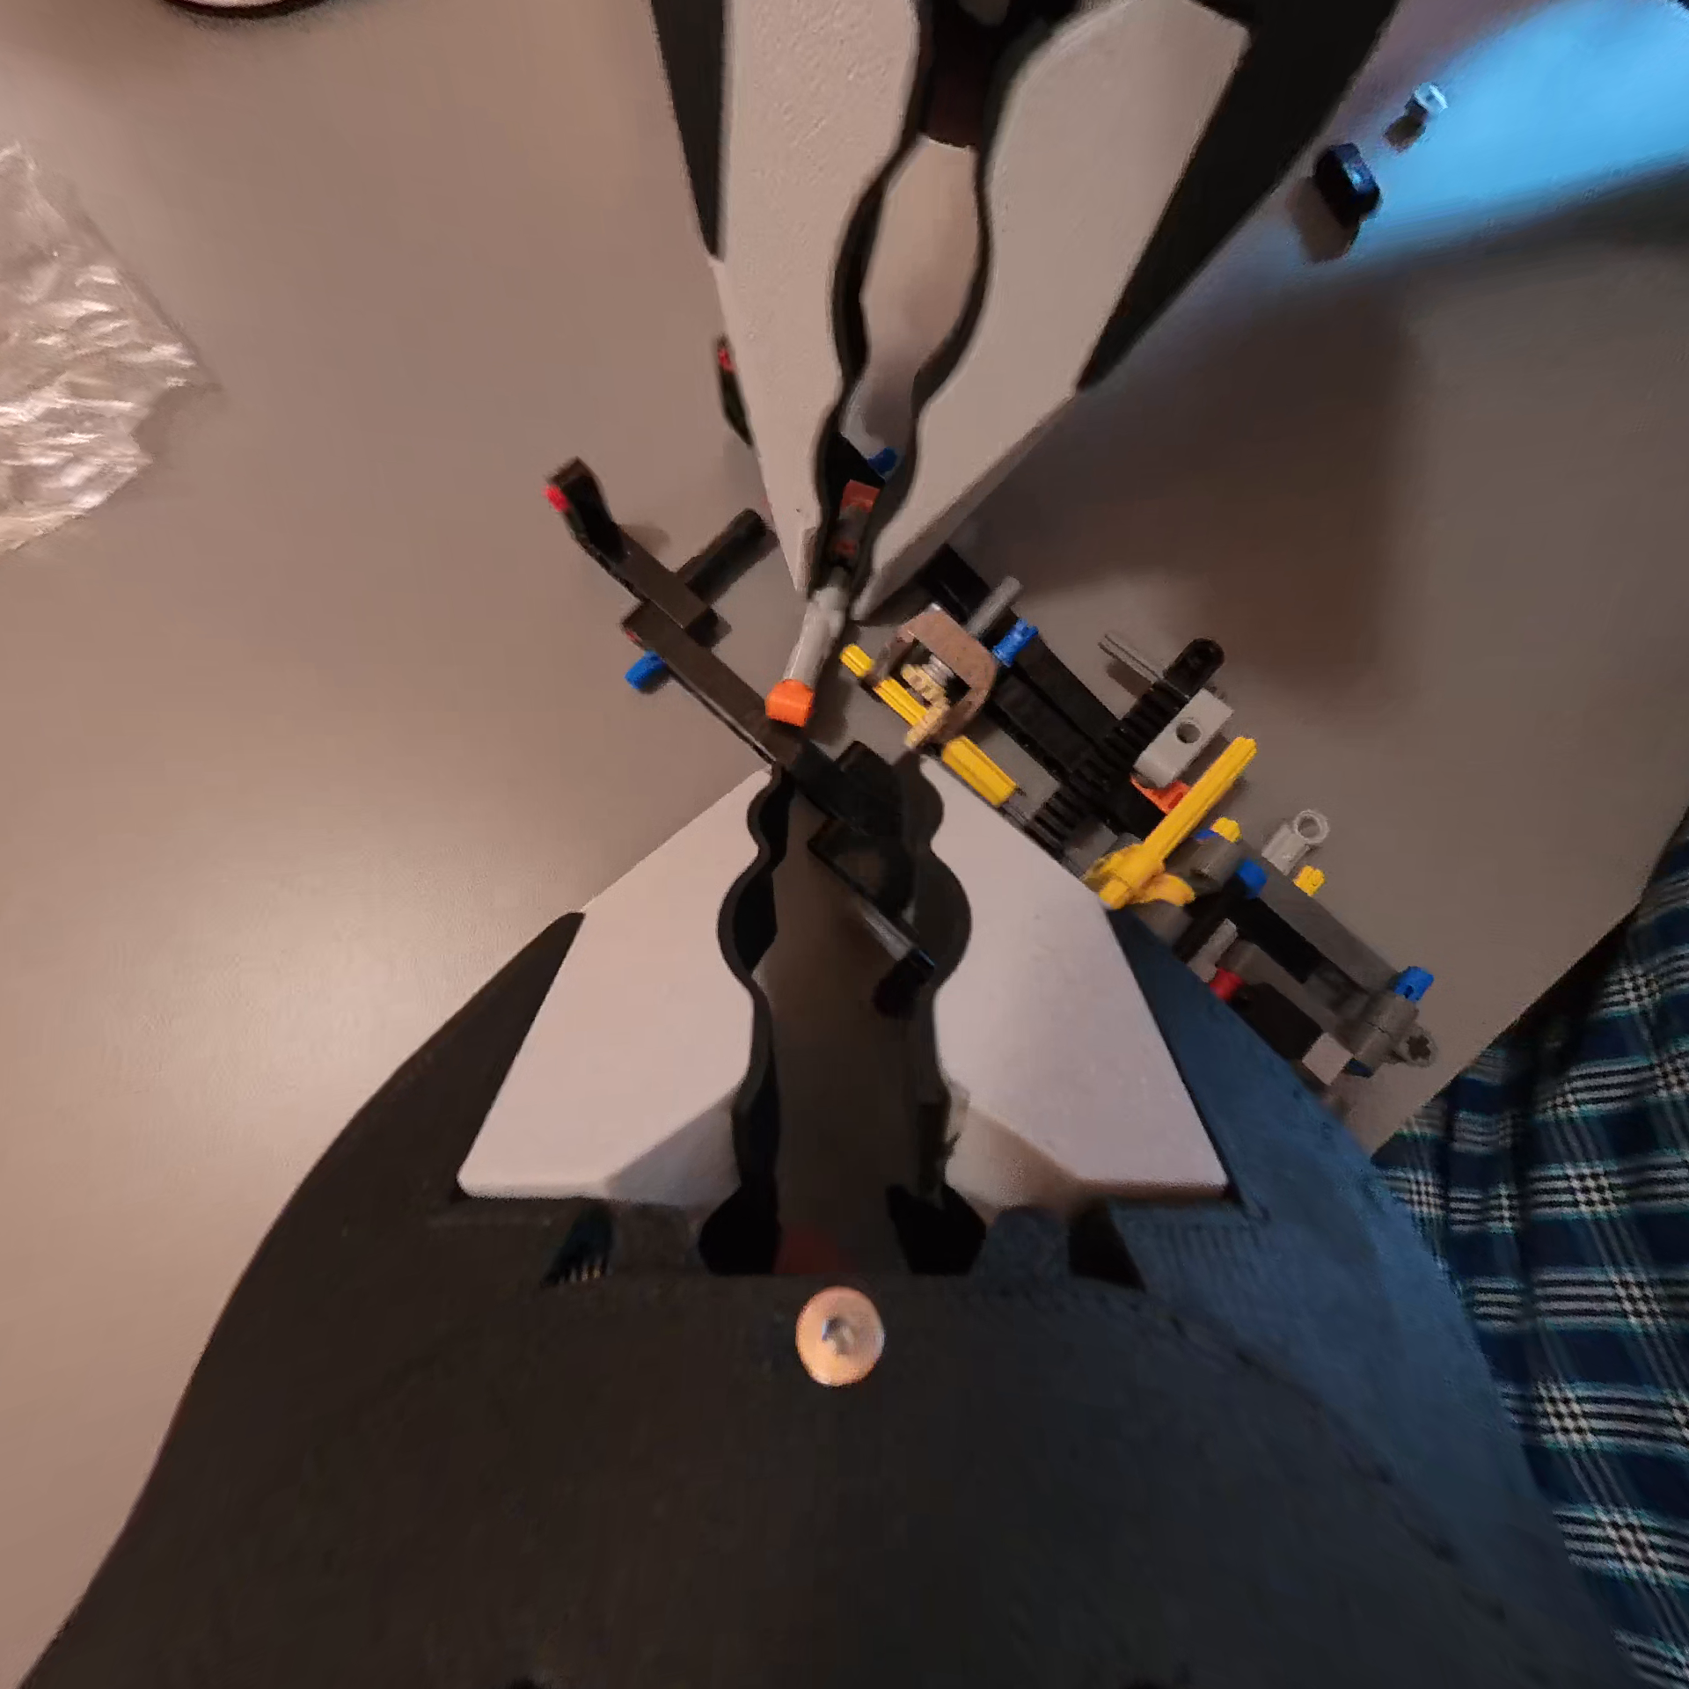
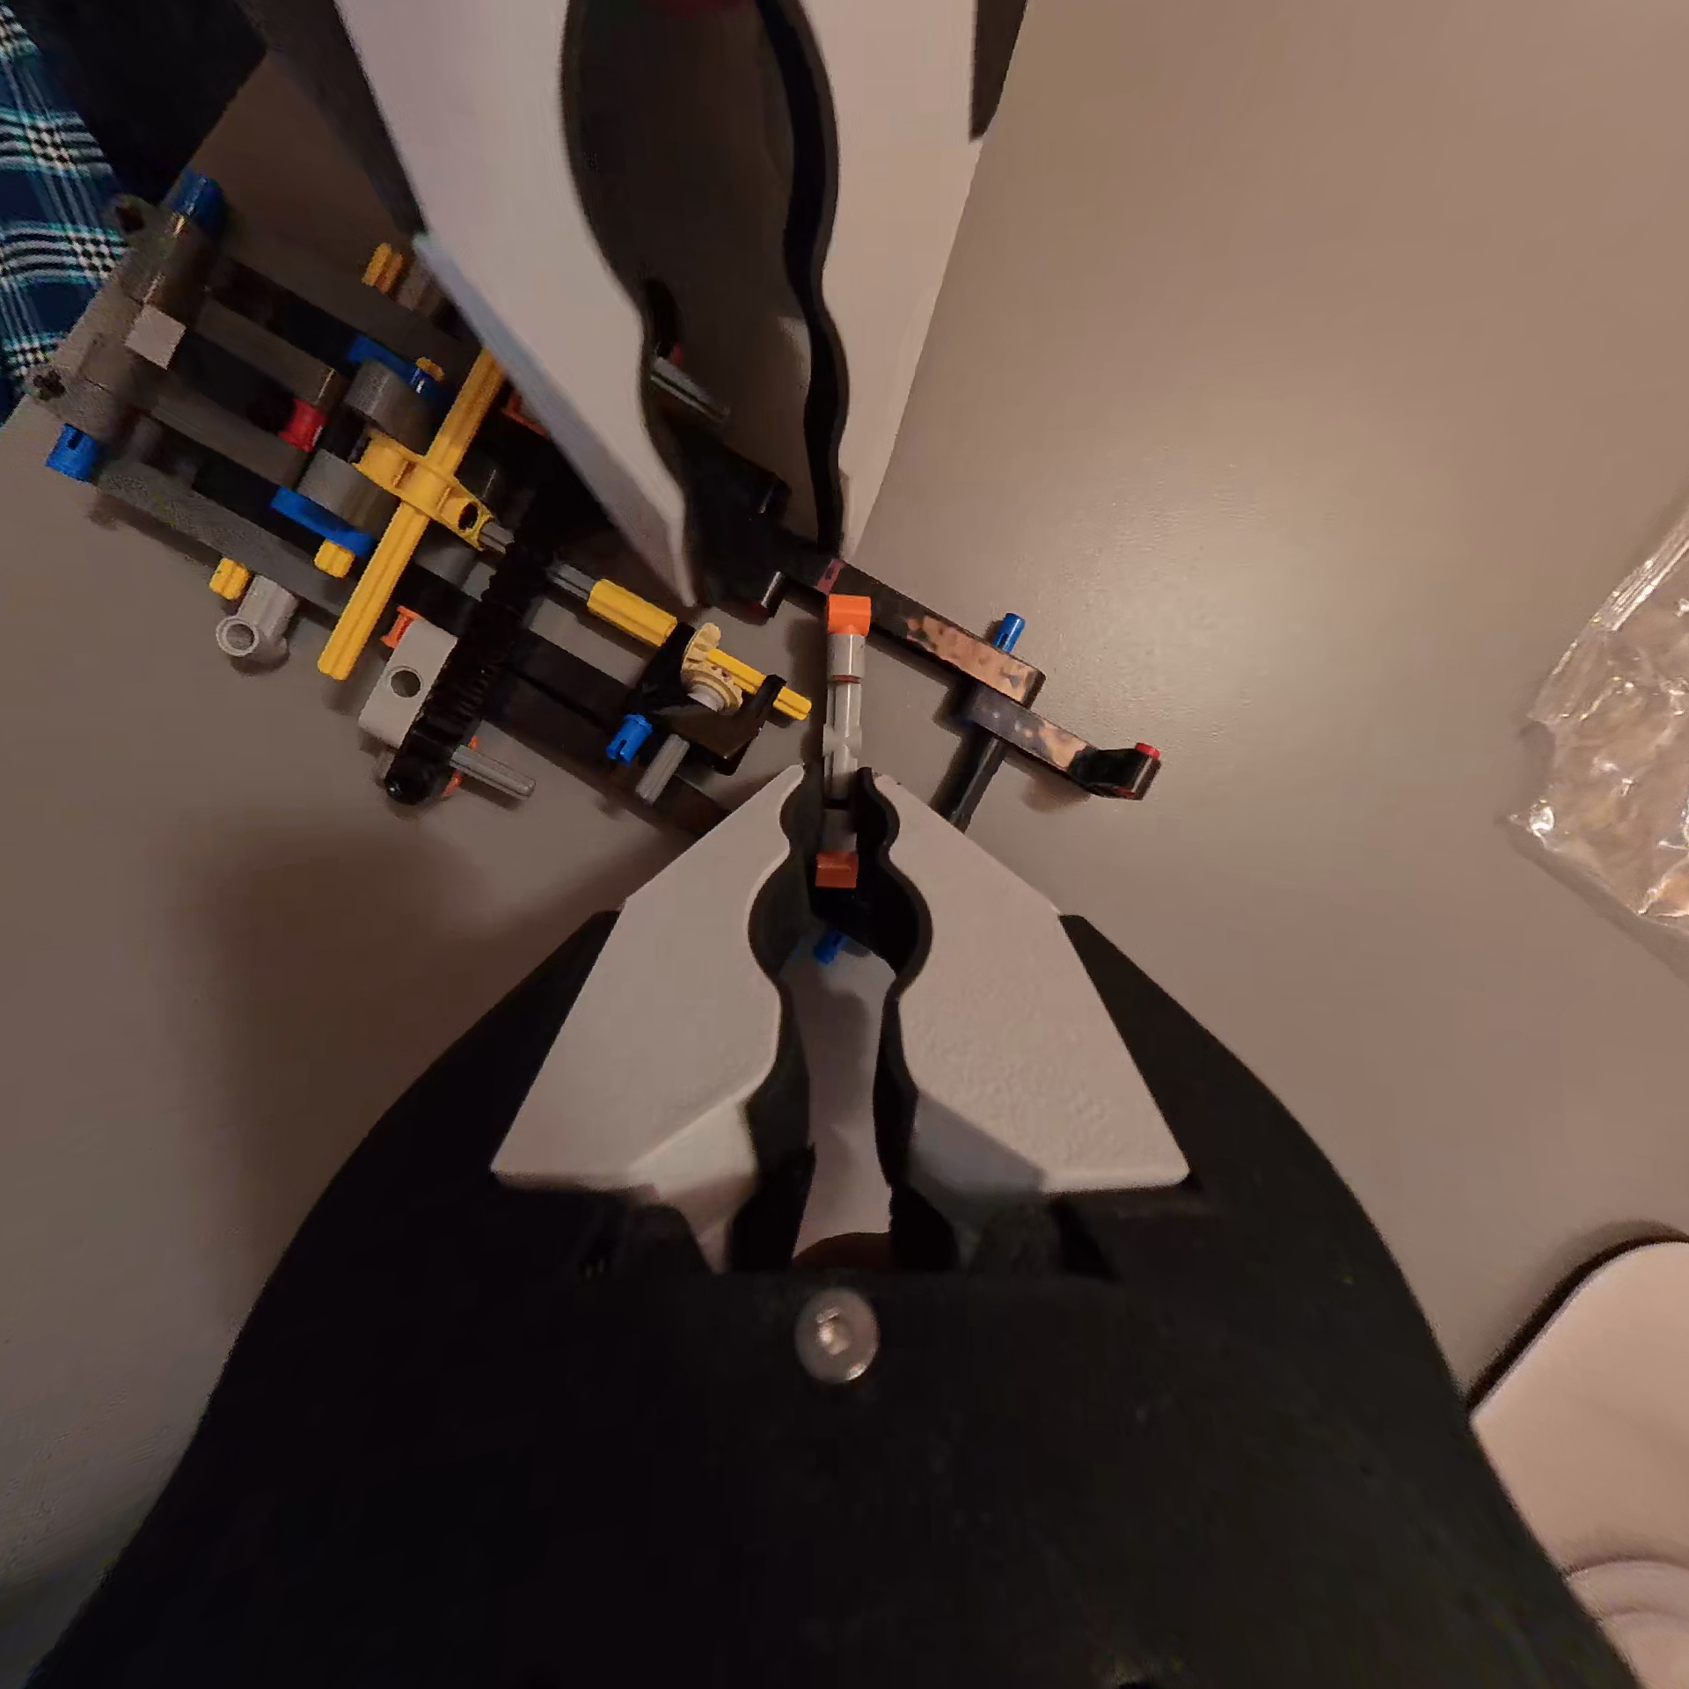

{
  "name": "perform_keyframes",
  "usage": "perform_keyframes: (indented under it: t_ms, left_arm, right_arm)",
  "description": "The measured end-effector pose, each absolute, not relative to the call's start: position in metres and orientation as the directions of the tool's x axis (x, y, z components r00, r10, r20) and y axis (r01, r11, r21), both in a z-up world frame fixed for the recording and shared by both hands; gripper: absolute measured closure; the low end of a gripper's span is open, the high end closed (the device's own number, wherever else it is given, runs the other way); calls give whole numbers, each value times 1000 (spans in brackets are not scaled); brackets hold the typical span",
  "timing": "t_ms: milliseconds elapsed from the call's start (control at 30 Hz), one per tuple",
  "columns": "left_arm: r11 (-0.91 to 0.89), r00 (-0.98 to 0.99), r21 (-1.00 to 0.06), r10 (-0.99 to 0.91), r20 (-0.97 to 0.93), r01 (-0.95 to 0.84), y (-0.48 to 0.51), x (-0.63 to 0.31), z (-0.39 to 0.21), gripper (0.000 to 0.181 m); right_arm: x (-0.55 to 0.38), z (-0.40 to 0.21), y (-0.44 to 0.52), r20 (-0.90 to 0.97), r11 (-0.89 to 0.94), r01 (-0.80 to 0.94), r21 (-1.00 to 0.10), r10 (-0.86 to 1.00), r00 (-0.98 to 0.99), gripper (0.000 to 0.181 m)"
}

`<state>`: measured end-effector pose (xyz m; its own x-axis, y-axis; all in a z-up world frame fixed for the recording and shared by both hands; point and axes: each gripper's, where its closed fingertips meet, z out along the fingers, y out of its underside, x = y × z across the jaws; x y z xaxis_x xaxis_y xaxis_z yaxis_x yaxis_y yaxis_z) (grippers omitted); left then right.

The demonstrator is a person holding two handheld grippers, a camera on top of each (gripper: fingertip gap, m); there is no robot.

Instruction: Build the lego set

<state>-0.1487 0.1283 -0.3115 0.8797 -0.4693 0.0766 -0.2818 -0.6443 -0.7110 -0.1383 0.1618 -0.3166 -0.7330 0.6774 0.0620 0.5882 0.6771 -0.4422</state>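
Observation:
My left gripper (image 1: pixel 845 777) is shut on a long black beam assembly (image 1: pixel 681 631) with a red tip and a blue pin. My right gripper (image 2: pixel 836 777) is shut on a grey rod with orange ends (image 2: pixel 843 676). The two grippers face each other tip to tip above the table. The rod's free orange end (image 1: pixel 791 702) touches the black beam (image 2: pixel 950 640) near the left fingertips. The larger lego chassis (image 1: pixel 1142 804), black and grey with yellow axles, a black gear rack and a tan gear, lies on the table beside both grippers; it also shows in the right wrist view (image 2: pixel 366 512).
A crumpled clear plastic bag (image 1: pixel 73 356) lies at the left, also in the right wrist view (image 2: pixel 1618 731). Small loose pieces (image 1: pixel 1343 178) lie far off. A person's blue plaid sleeve (image 1: pixel 1590 1188) is at the right. A white object (image 2: pixel 1590 1426) sits at the lower right. Some 4 centimetres of space lies between my two pairs of fingers.

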Motion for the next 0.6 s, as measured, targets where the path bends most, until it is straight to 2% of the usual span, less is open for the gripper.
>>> perform_keyframes:
  t_ms: [600]
  left_arm:
    - [-622,893,-729,-449,33,-286,128,-149,-313,162]
  right_arm:
    - [-137,-316,158,58,568,682,-461,786,-615,178]
